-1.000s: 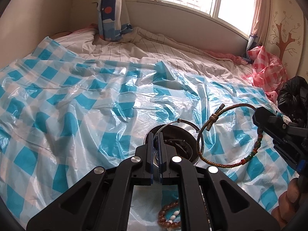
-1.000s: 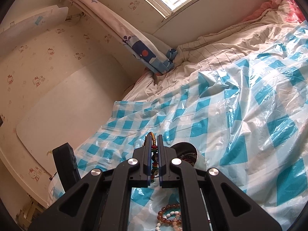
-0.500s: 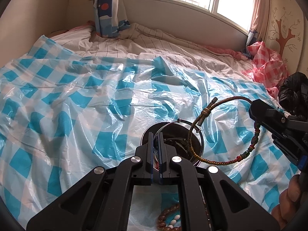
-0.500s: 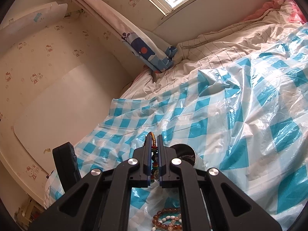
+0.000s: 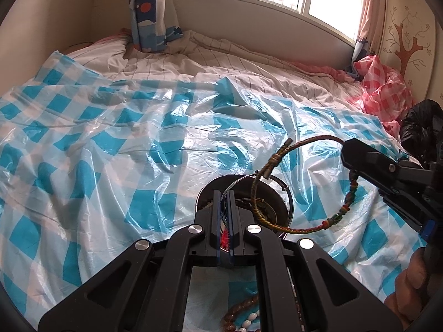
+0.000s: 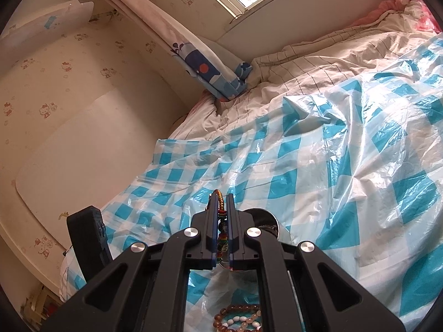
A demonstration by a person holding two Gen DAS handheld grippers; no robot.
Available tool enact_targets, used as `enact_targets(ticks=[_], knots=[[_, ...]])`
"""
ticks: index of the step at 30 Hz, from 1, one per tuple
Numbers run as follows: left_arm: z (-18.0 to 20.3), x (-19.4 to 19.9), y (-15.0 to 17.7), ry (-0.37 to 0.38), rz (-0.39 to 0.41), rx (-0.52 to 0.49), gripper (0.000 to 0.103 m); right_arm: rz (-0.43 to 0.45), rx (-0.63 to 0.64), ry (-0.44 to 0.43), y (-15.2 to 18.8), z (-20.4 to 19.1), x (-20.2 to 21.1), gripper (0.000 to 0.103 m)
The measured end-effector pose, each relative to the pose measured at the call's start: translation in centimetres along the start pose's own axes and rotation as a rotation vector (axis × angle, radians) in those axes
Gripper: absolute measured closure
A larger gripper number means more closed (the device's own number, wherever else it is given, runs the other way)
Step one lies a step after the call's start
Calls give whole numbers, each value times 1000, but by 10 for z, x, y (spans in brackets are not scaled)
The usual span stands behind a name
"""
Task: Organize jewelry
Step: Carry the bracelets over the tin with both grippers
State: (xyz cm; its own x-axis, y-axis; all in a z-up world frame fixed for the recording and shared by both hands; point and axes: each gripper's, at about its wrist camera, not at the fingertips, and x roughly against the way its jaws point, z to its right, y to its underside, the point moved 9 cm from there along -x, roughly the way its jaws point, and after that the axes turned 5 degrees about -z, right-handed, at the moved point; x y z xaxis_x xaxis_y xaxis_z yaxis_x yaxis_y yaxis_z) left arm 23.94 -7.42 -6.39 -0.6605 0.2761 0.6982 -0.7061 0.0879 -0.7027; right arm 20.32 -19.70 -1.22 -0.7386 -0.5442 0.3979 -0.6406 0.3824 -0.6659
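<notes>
A round dark jewelry tin [image 5: 243, 207] sits on the blue-checked plastic sheet [image 5: 110, 144], with a thin silver bangle [image 5: 288, 193] leaning on its rim. My left gripper [image 5: 223, 196] is shut at the tin's near edge, on something thin I cannot make out. My right gripper [image 5: 346, 152] is shut on a braided beaded bracelet [image 5: 265, 177] and holds it in the air over the tin. In the right wrist view the bracelet [image 6: 220, 202] sits between the shut right gripper [image 6: 220, 197]; the tin [image 6: 263, 218] lies just beyond.
Brown and white bead bracelets [image 5: 243, 318] lie on the sheet below my grippers, also in the right wrist view [image 6: 238, 318]. A red-checked bag [image 5: 382, 83] and a black bag [image 5: 418, 130] sit at the right. A pillow [image 5: 149, 19] stands by the window wall.
My right gripper has carried the braided bracelet left, from beside the tin to over it. My left gripper stays shut at the tin.
</notes>
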Motion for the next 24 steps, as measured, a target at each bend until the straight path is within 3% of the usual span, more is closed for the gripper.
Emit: enact_targets(ticks=[24], knots=[[3,-12,5,2,-17,-10,100,-36,-12,15,2,11,-21,97]])
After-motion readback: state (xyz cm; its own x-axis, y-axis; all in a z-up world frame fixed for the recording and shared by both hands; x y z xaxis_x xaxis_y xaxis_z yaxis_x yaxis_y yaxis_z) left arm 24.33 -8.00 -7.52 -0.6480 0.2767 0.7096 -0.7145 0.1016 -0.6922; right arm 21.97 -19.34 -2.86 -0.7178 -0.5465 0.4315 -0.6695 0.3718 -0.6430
